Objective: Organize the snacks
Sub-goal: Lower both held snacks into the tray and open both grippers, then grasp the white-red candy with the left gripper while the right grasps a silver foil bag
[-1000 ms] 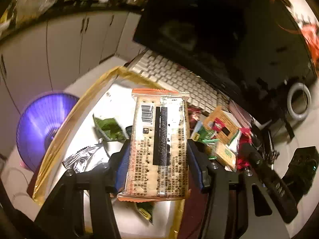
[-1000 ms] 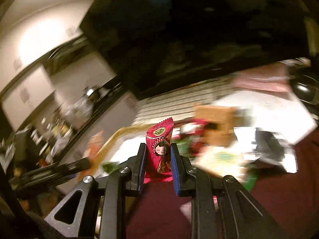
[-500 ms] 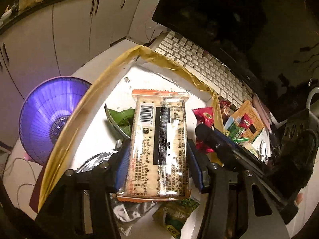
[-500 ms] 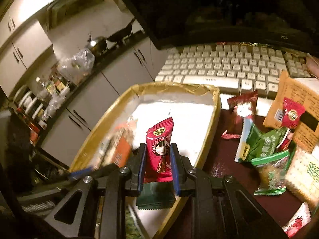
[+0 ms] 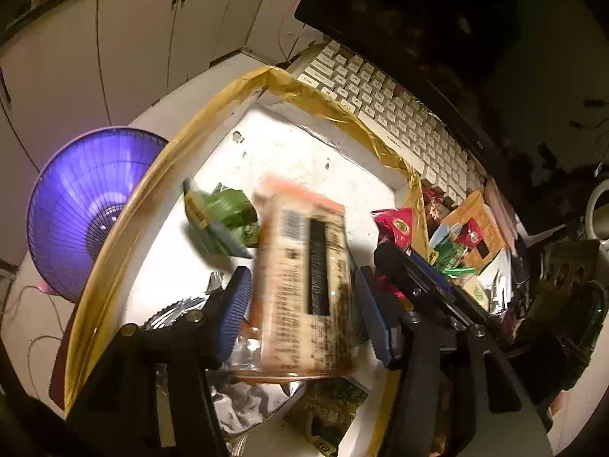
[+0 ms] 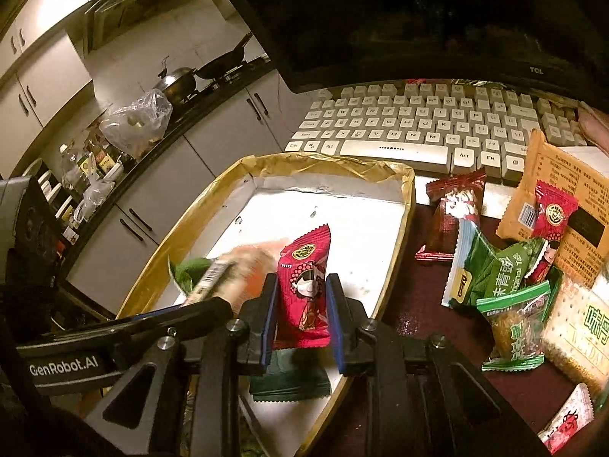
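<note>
A white tray with a gold rim (image 5: 125, 209) (image 6: 409, 205) holds green and silver snack packets. My left gripper (image 5: 304, 304) is open above it; the orange-edged cracker pack (image 5: 304, 278) is blurred and loose between the spread fingers, dropping toward the tray. It also shows blurred in the right wrist view (image 6: 236, 270). My right gripper (image 6: 302, 304) is over the tray's near right edge with a red candy packet (image 6: 304, 285) between its fingers, the jaws a little apart from it. The red packet also shows in the left wrist view (image 5: 394, 224).
A pile of loose snacks (image 6: 514, 266) lies on the dark red mat right of the tray. A white keyboard (image 6: 418, 125) and a dark monitor (image 6: 418, 19) stand behind. A purple fan (image 5: 83, 205) sits left of the tray. Kitchen cabinets (image 5: 152, 30) lie beyond.
My left gripper opened and the cracker pack slipped free, tilting down toward the tray. My right gripper's jaws spread slightly around the red candy packet over the tray edge.
</note>
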Motion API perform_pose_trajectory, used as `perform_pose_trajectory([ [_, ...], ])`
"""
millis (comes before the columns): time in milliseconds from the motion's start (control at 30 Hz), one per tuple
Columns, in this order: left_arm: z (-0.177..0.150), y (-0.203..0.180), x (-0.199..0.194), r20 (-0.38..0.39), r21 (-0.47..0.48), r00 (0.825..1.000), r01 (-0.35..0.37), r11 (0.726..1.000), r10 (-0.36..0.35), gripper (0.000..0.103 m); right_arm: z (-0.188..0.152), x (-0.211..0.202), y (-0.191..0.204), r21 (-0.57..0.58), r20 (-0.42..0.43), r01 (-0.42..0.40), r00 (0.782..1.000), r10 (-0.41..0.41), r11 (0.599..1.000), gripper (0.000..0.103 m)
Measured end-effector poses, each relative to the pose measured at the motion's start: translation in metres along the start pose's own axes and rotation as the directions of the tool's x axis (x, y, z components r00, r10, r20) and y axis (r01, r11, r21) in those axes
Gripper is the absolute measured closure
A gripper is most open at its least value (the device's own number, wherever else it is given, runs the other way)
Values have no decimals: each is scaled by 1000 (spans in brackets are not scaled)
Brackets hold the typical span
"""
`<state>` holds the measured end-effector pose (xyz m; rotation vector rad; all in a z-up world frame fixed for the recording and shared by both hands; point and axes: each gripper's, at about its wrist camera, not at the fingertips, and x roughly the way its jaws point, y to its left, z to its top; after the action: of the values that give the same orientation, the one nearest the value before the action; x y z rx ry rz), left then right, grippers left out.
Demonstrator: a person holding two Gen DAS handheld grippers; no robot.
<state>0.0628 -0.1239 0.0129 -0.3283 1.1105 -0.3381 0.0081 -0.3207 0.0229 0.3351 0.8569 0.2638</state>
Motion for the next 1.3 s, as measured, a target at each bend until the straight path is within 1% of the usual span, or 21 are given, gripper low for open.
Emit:
perform_pose_trajectory([
  [100,0,3,-3,9,-18,1000,28,999,-27,33,0,-2,-2,22,-2,-26,1000,26,999,75],
  [167,-2,4,-10,33,-25,998,49,998,-49,30,1,-6,-4,37,9,-54,999,54,998,69],
  [233,-5,7,-17,67,-18,996,66,998,-65,28,1,-13,-4,39,37,-65,997,63,997,57],
  [300,-10,0,-31,122,-5,989,82,997,-81,25,3,-22,-5,43,77,-42,996,39,998,48],
  [400,-21,-17,-49,174,51,979,98,994,-106,23,5,-36,-10,64,131,-66,990,57,996,47],
  [467,-28,-30,-56,187,93,975,109,990,-124,23,6,-46,-14,75,156,-83,985,71,994,47],
  [533,-39,-47,-61,192,164,969,125,979,-156,22,4,-63,-18,70,186,-95,979,80,993,47],
  [567,-43,-53,-62,186,187,968,135,973,-170,21,1,-75,-22,66,200,-90,977,75,994,47],
  [600,-49,-64,-60,157,225,966,166,960,-204,21,-3,-88,-27,63,206,-90,976,76,994,47],
  [700,-64,-86,-47,75,286,958,245,926,-276,21,-17,-120,-49,86,208,-84,976,64,993,46],
  [733,-67,-93,-43,59,303,958,252,919,-282,21,-25,-131,-63,112,201,-64,979,41,992,44],
  [833,-79,-116,-27,12,353,960,257,899,-279,21,-38,-151,-94,167,167,-1,986,-27,986,44],
  [900,-84,-127,-18,-18,369,960,265,891,-278,21,-36,-160,-114,198,148,73,984,-103,978,44],
  [933,-84,-132,-15,-29,374,961,266,889,-275,21,-31,-163,-123,218,139,120,979,-152,969,44],
  [967,-86,-135,-12,-38,379,961,268,886,-274,21,-23,-164,-133,240,120,163,973,-196,957,44],
  [1000,-87,-136,-13,-42,382,962,266,885,-272,21,-15,-160,-142,257,84,200,970,-228,945,43],
  [1033,-89,-138,-13,-43,388,963,261,884,-266,21,-6,-156,-149,275,47,246,962,-269,929,43],
  [1067,-92,-139,-13,-41,395,964,256,882,-261,21,1,-154,-156,289,44,269,955,-294,919,43],
  [1200,-97,-140,-6,-54,398,968,247,884,-246,21,19,-135,-180,324,26,289,949,-314,901,43],
  [1233,-99,-141,-3,-61,396,968,249,884,-245,21,19,-125,-190,347,-18,298,950,-311,889,43],
  [1300,-99,-142,0,-71,393,968,251,885,-242,21,14,-118,-198,368,-53,268,962,-268,891,43],
])
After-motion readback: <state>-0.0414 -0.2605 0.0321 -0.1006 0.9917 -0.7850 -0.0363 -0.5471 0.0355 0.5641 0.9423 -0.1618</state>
